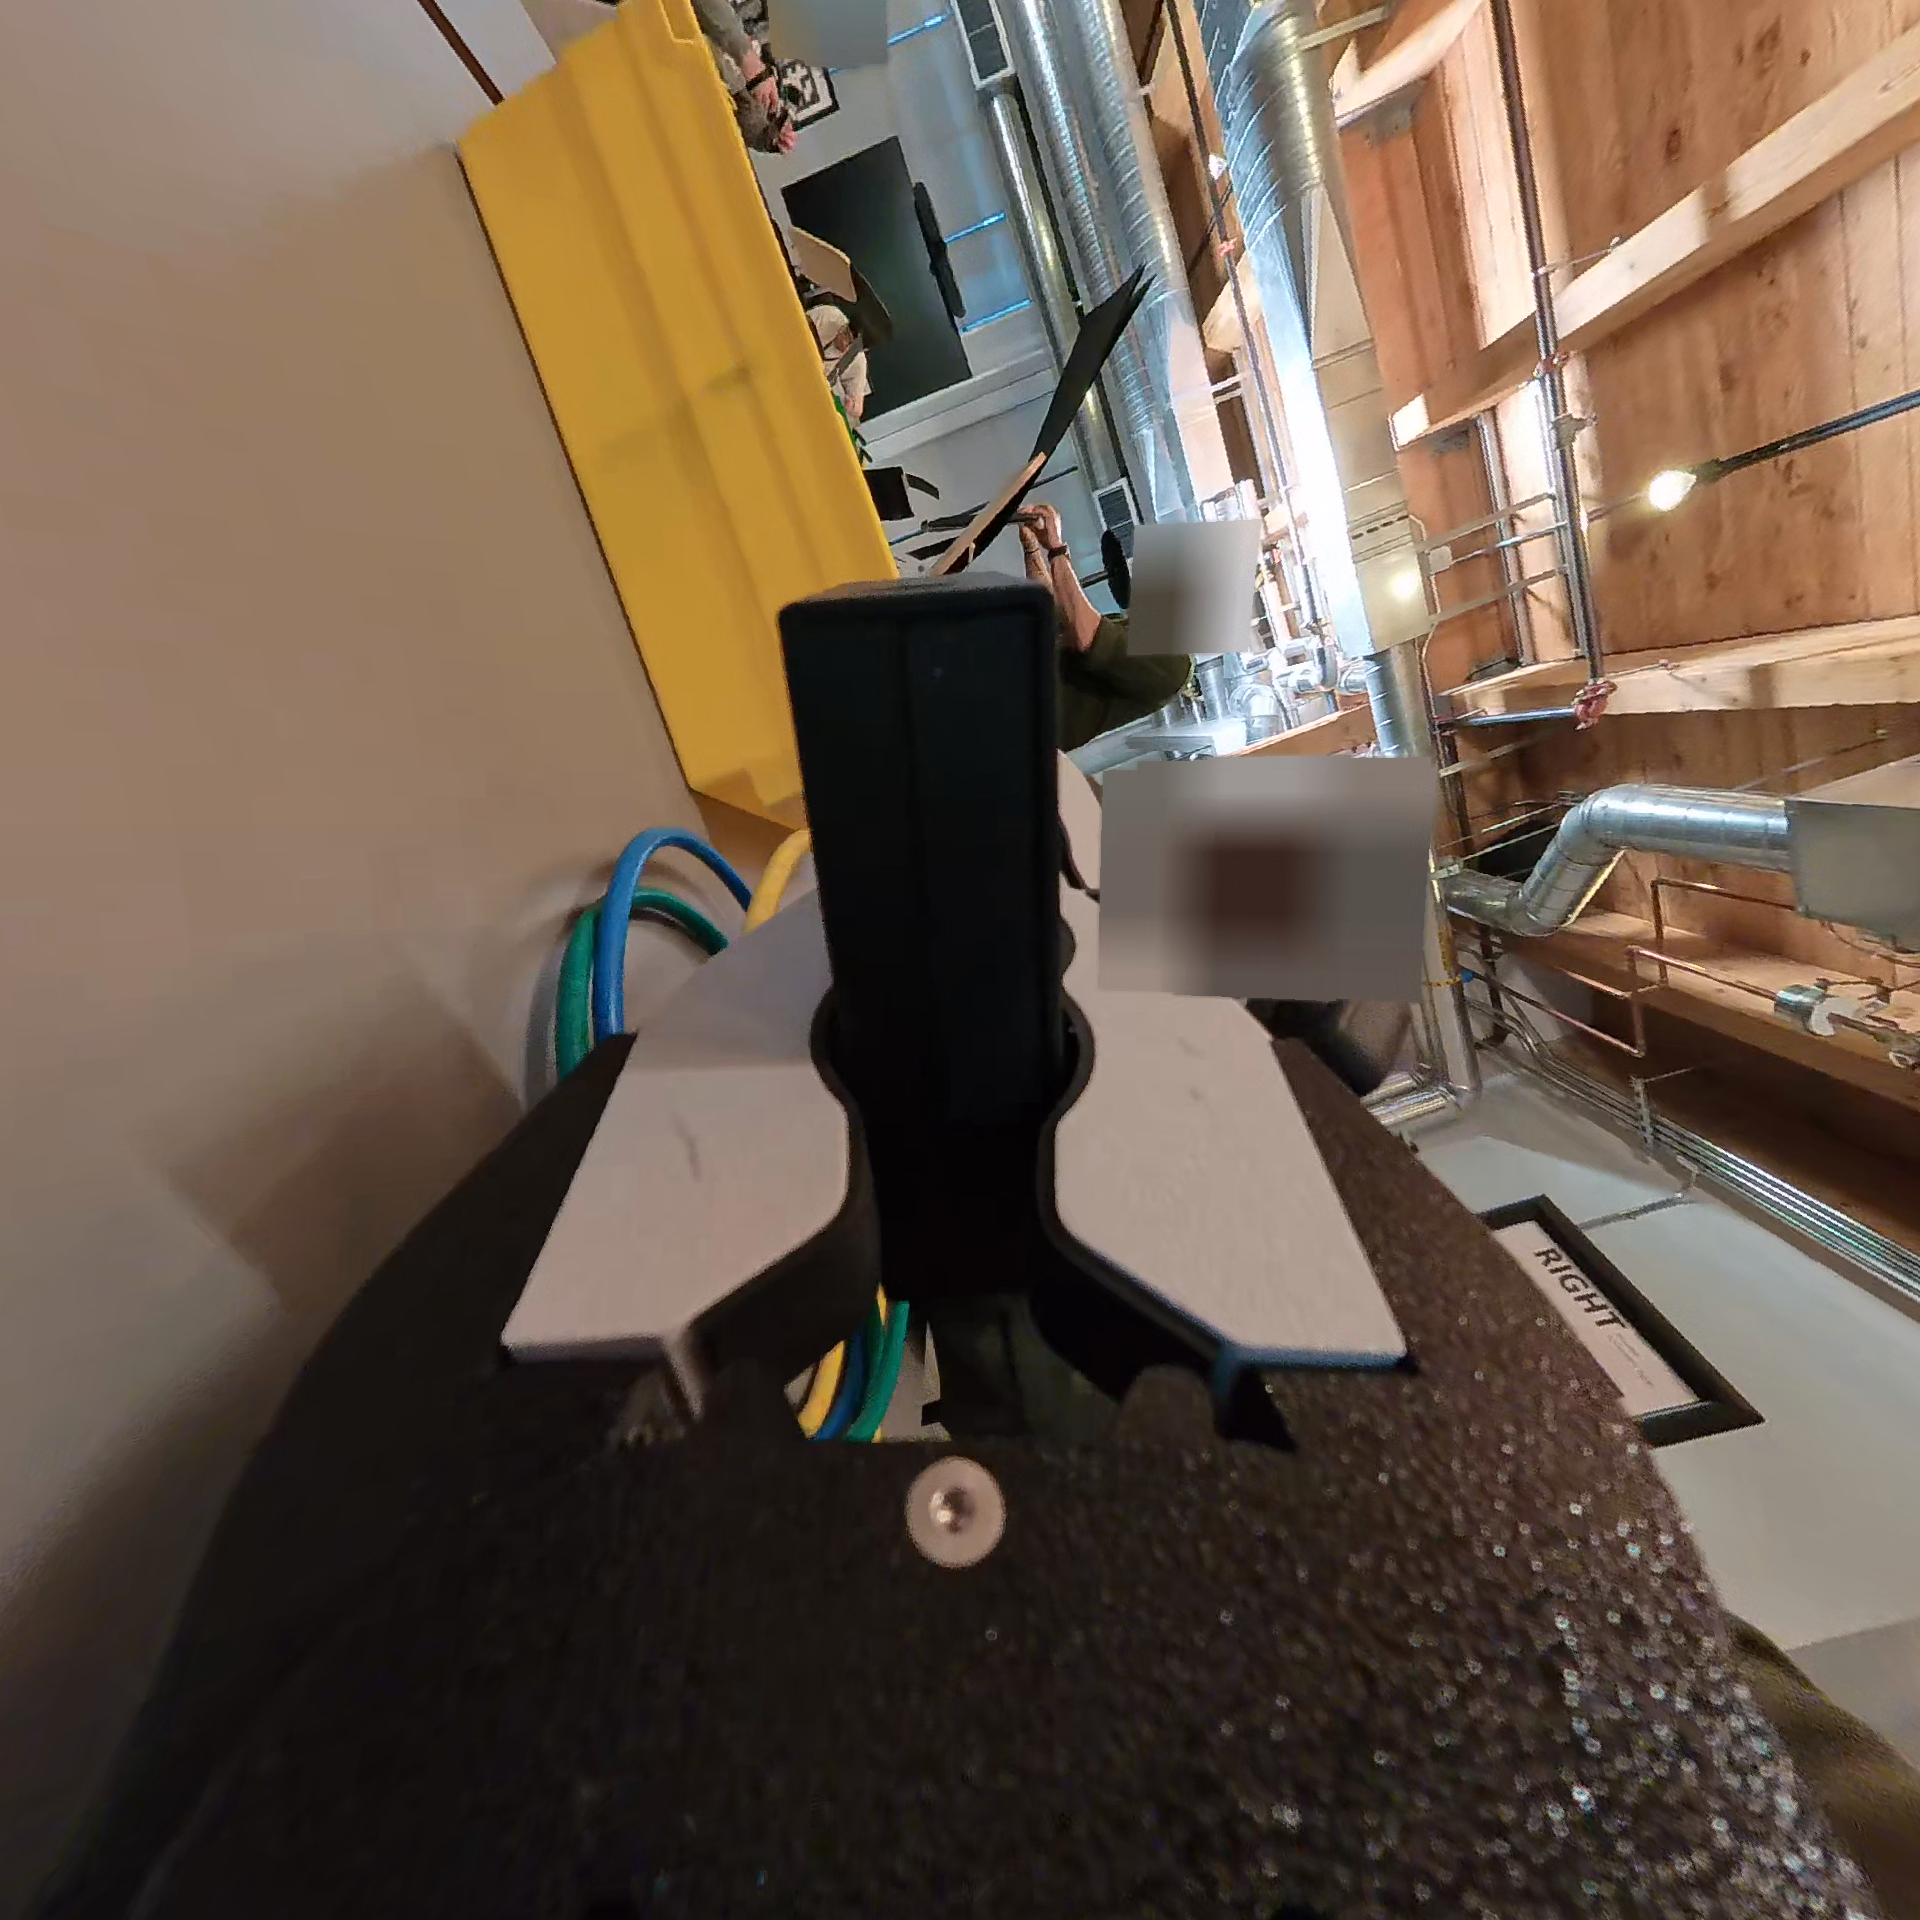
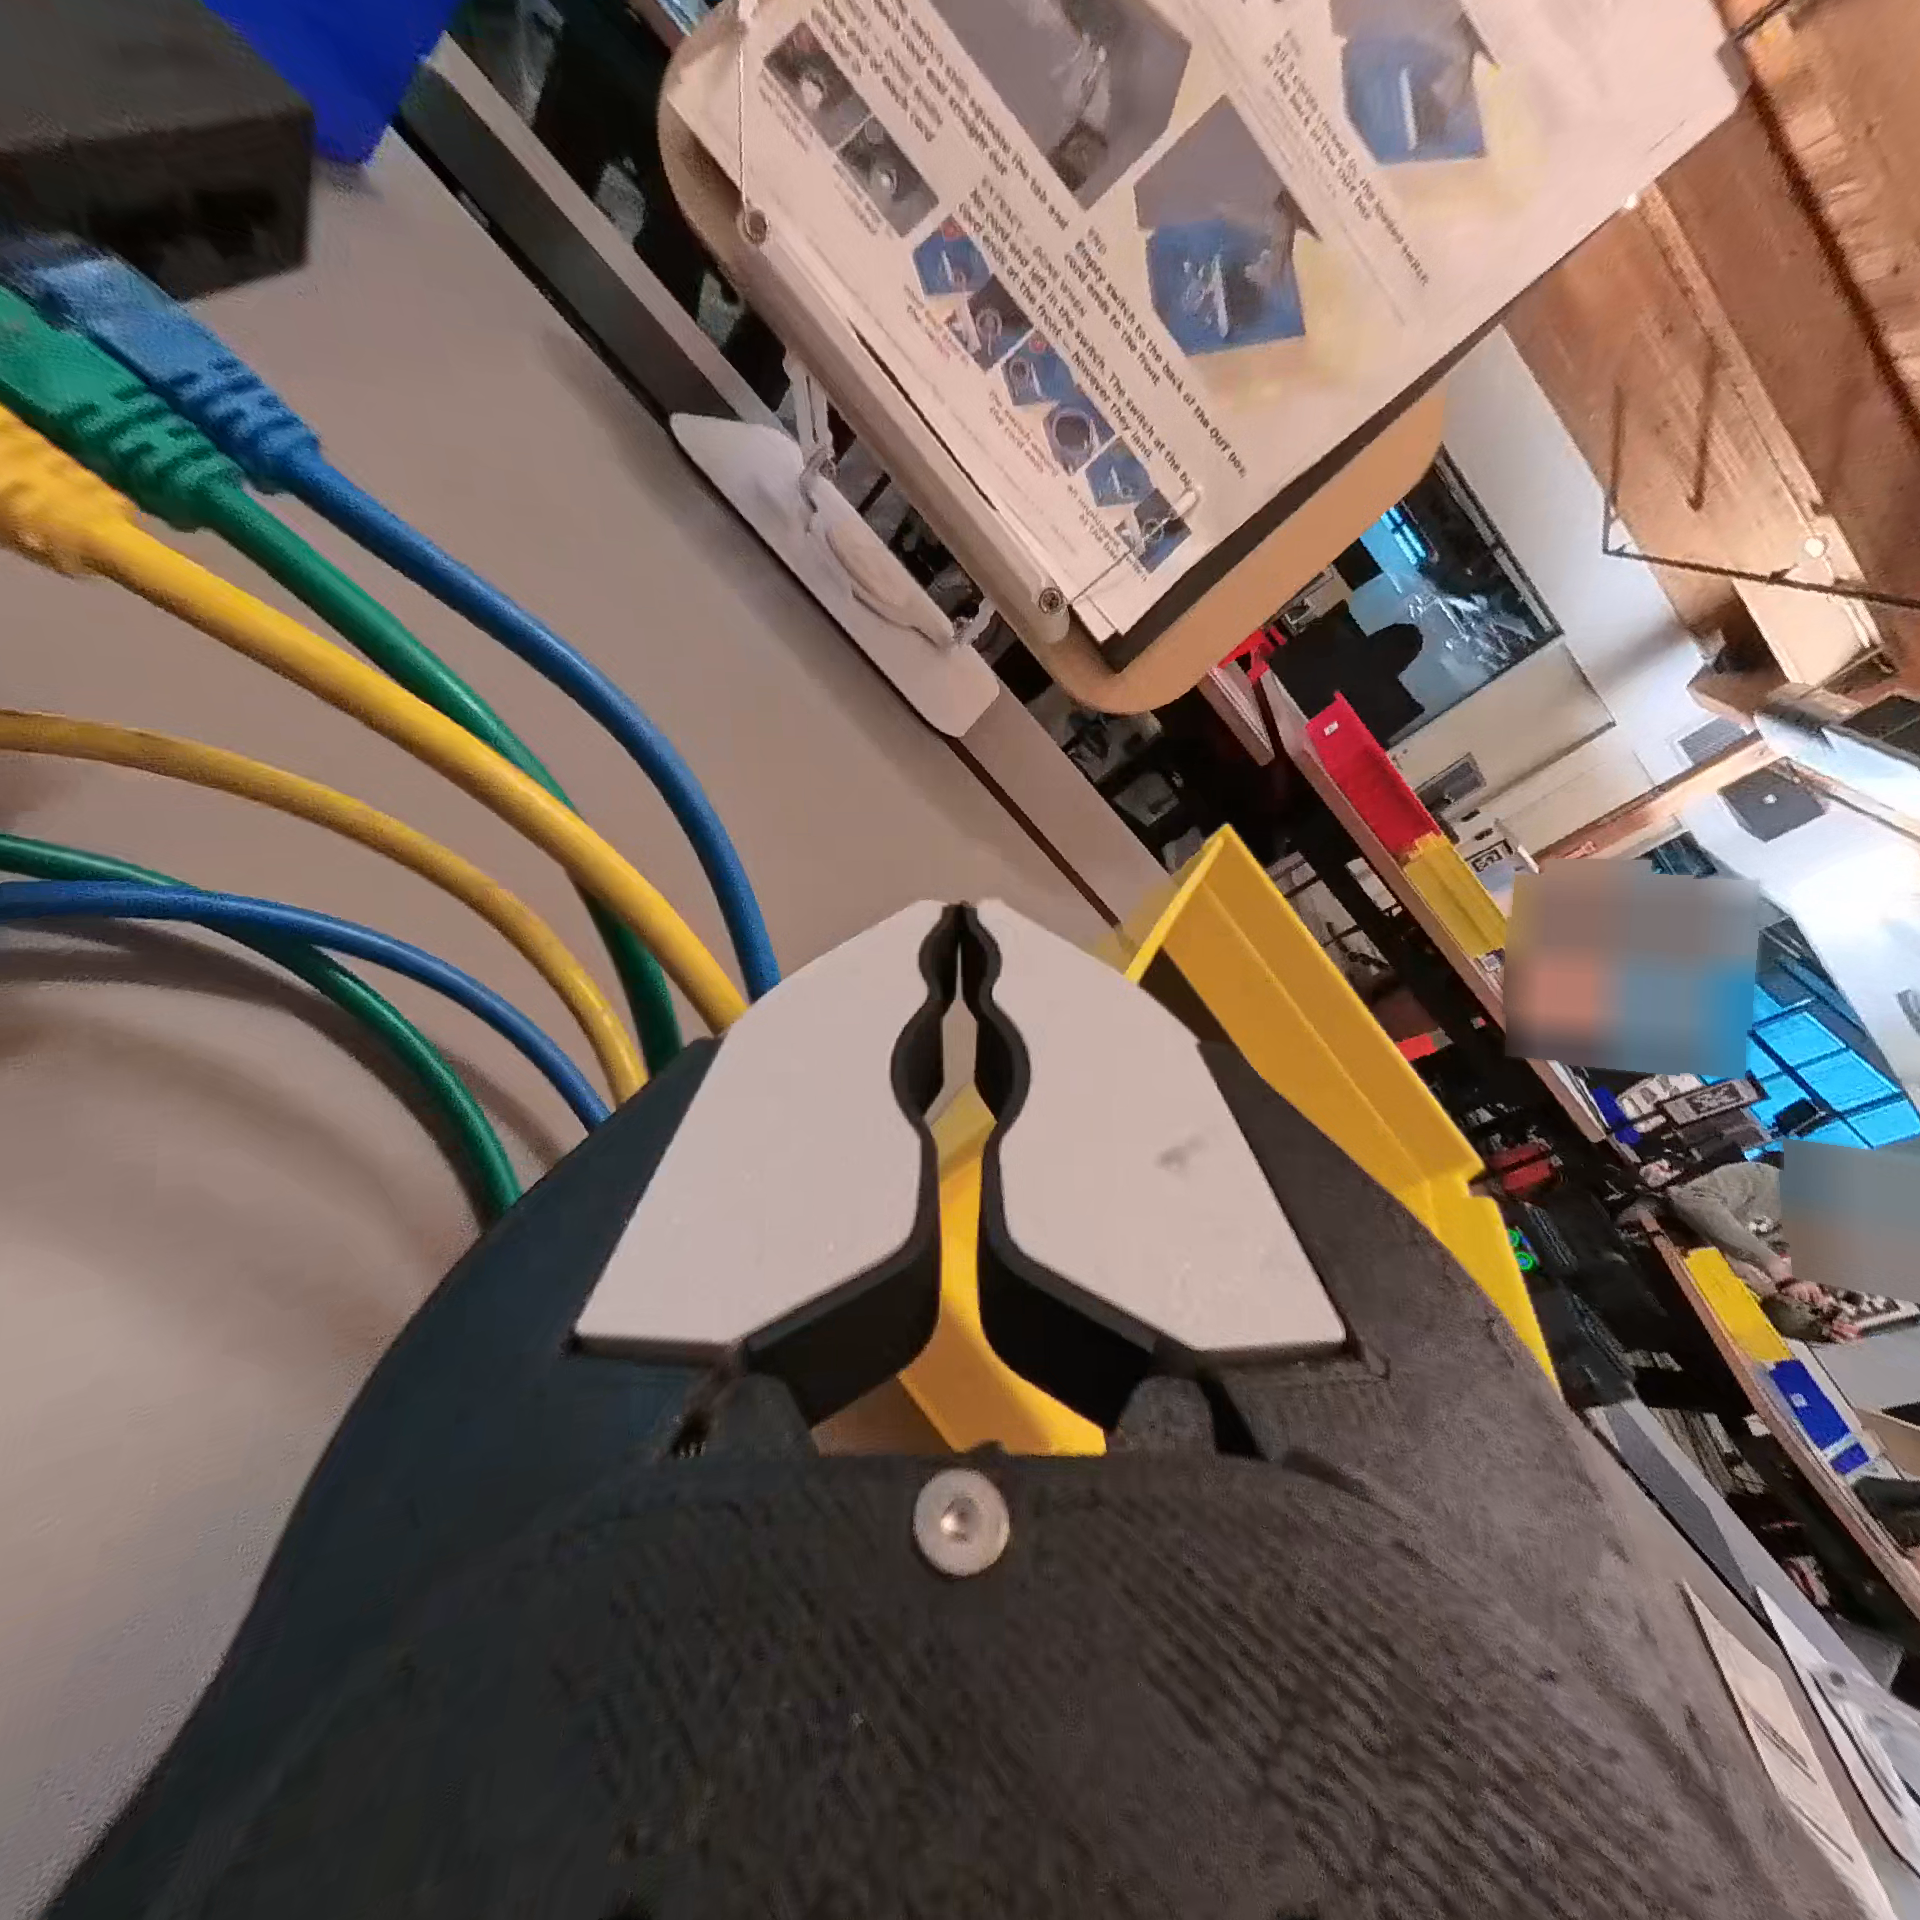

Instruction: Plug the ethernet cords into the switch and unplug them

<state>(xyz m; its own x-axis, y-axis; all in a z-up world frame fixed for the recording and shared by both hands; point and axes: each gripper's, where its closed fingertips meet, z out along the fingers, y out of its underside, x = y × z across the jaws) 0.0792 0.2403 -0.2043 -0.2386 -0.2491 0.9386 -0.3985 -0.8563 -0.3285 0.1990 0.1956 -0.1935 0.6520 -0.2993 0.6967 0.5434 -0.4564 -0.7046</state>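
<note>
The left gripper (image 1: 935, 1049) is clamped on the switch (image 1: 925, 831), a black box that stands up between its two grey fingers (image 1: 707, 1164) and reaches well past their tips. The jaws are parted only as far as the box's width and press on both of its sides. Behind the left finger a blue cord (image 1: 623, 935), a green cord (image 1: 577, 987) and a yellow cord (image 1: 774, 878) loop over the beige table (image 1: 260, 727); more of the same colours show through the gap under the box. This gripper is rolled hard to one side, so the table stands like a wall on the left of its view, with a yellow bin (image 1: 665, 416) at the table's far edge.

In the right wrist view the switch (image 2: 156, 145) sits in the top left corner, well apart from the right gripper (image 2: 961, 935). Blue (image 2: 156, 353), green (image 2: 83, 426) and yellow (image 2: 42, 499) plugs sit at its port side, though blur hides how deep they are seated. Their cords sweep across the table (image 2: 416, 343) and pass under the gripper's left side. The right gripper's jaws are closed tip to tip and hold nothing. It is tilted too, pointing toward the table's far edge, where a yellow bin (image 2: 1299, 1039) and a clipboard of printed sheets (image 2: 1091, 312) stand.
</note>
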